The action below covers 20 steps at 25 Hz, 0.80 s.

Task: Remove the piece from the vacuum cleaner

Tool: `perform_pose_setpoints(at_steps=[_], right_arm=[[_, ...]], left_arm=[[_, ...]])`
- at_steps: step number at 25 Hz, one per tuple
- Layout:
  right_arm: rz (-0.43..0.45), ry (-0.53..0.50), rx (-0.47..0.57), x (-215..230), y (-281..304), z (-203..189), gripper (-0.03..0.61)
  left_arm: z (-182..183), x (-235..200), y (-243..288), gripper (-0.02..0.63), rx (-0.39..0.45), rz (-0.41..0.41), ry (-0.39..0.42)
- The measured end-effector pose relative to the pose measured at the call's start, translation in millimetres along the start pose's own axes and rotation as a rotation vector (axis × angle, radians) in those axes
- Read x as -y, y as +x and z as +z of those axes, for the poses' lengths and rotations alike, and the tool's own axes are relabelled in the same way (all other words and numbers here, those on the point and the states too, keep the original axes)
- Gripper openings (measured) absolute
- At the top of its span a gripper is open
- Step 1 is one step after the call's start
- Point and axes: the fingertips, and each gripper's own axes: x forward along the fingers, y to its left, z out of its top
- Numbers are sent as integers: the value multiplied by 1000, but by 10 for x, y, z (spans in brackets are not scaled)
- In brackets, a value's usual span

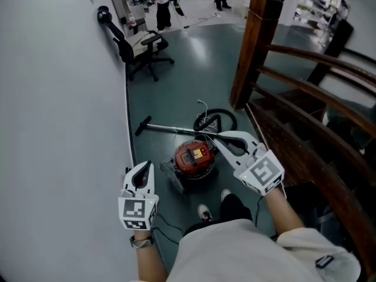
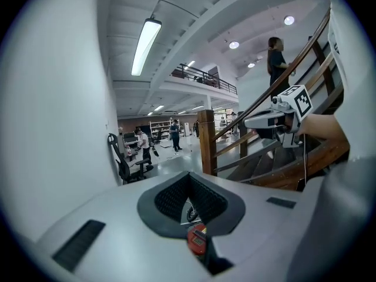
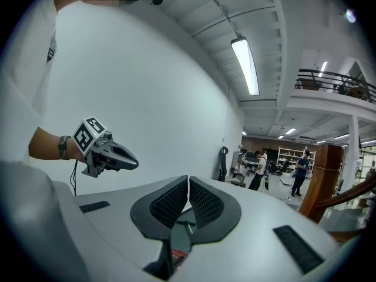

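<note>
Both grippers empty, held in the air above the floor. Left gripper [image 1: 143, 168] at 9 o'clock of the person's shoes [image 1: 204, 212]: pads pressed fully together, nothing between them. Right gripper [image 1: 218, 136] at 1 o'clock: pads closed to a hairline slit, also nothing gripped; its tips hover over the upper right edge of the vacuum cleaner [image 1: 193, 158], and I can't tell whether they touch. The vacuum sits on the dark green floor [image 1: 176, 87] at 12 o'clock, just ahead of the shoes and between the two grippers. It is a round red canister with a dark top panel carrying a yellow-orange patch, on a darker base that sticks out at 8 o'clock. Just beyond it a thin metal wand [image 1: 167, 128] lies flat, running toward 10 o'clock and ending in a black nozzle. A black hose [image 1: 215, 120] is coiled in a loop at 1 o'clock of the canister. Wooden stair railing [image 1: 305, 87] fills the 3 o'clock side, with its post [image 1: 251, 46] standing past the hose. White wall [image 1: 59, 98] at 9 o'clock. Farther out at 11 o'clock stands a black office chair [image 1: 141, 49], and beyond that people [image 1: 160, 4] are standing.
</note>
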Motion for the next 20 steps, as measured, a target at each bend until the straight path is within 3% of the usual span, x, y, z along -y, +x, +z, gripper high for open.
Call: perform_pose_setpoints(at_steps=[20], right_arm=[[96,130,-189,470,659,-1157,31]], left_arm=[[-819,-238,723,0,-179,112,-107]])
